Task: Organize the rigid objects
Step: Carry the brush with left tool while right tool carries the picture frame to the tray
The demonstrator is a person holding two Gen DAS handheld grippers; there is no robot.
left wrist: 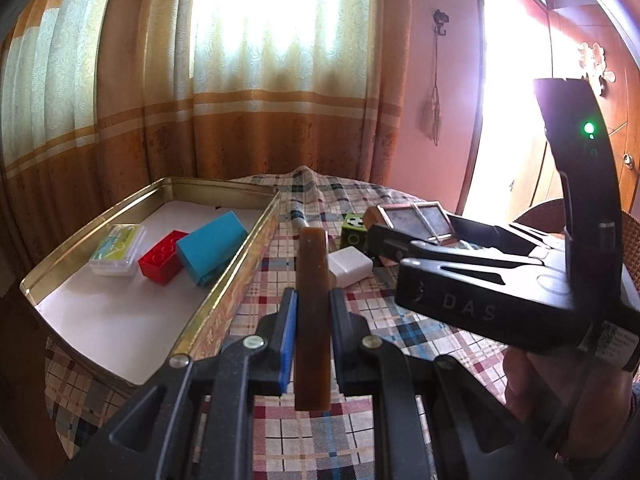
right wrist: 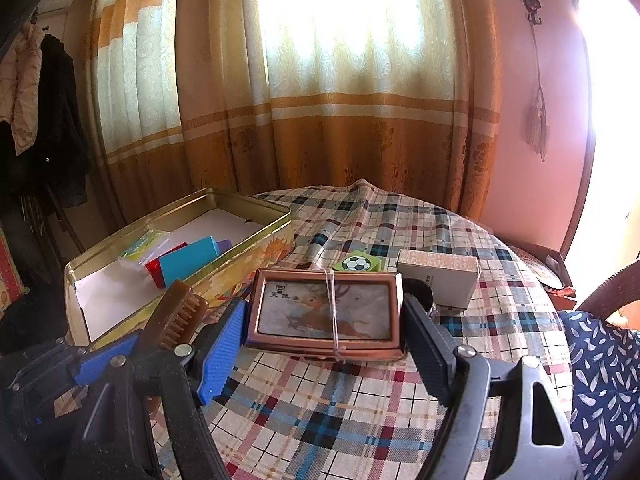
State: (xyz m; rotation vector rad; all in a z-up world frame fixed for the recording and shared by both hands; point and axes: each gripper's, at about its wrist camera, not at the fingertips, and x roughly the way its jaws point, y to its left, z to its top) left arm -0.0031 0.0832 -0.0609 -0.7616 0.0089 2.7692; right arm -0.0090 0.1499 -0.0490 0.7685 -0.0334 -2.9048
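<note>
My left gripper (left wrist: 313,300) is shut on a brown brush (left wrist: 312,312), which stands edge-on between the pads; in the right wrist view the brush (right wrist: 176,312) shows its bristles. My right gripper (right wrist: 326,336) is shut on a copper-framed case (right wrist: 326,312) with a deer picture and a string round it, one pad against each short end. The case (left wrist: 416,220) is to the right of the brush. An open gold tin (left wrist: 240,276) at the left holds a clear case (left wrist: 116,250), a red brick (left wrist: 162,258) and a blue box (left wrist: 210,246).
On the plaid tablecloth (right wrist: 320,420) lie a white block (left wrist: 350,266), a green football cube (right wrist: 356,264), a pale card box (right wrist: 438,276) and a small dark round thing (right wrist: 418,292). Curtains hang behind the table. A chair with blue patterned fabric (right wrist: 600,380) stands at the right.
</note>
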